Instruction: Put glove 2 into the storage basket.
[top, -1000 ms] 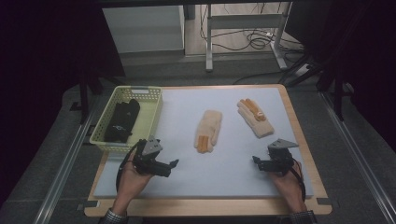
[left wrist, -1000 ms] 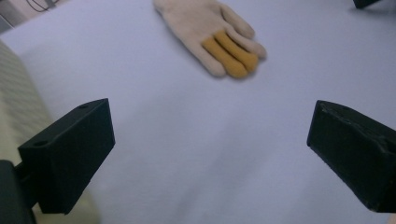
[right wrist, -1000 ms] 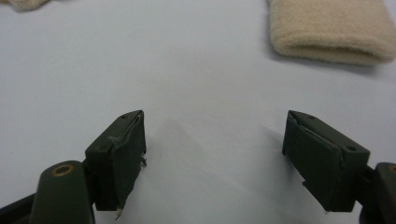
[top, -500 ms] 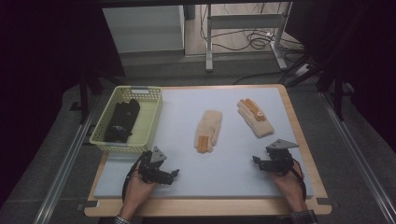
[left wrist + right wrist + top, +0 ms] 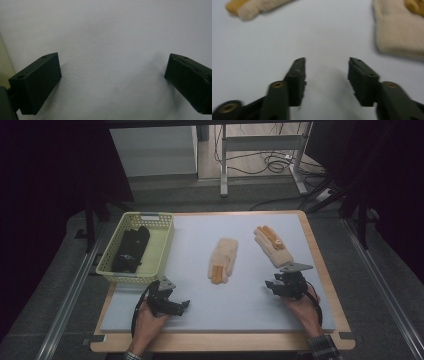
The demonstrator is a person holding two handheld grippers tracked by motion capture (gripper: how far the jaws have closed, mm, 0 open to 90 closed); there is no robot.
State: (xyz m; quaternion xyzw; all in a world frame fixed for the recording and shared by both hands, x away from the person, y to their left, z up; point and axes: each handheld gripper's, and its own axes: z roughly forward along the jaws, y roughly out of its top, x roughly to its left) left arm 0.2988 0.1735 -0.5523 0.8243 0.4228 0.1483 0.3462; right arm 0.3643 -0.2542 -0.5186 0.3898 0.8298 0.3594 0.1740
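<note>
Knit gloves like the right-hand glove, lying flat just ahead of your right gripper, are light, soft and floppy, so pinch the cuff edge nearest you. Its jaws have just been closing, now half apart with nothing between them; your left gripper rests wide and empty on the mat. Blur hides the cuff's detail, and the dark things in the basket are hard to identify.

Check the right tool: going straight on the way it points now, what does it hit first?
Probably bare mat. The right tool is open with nothing between its jaws. One glove lies ahead to its right, another far ahead to its left; both look off the line, though depth is unclear.
</note>
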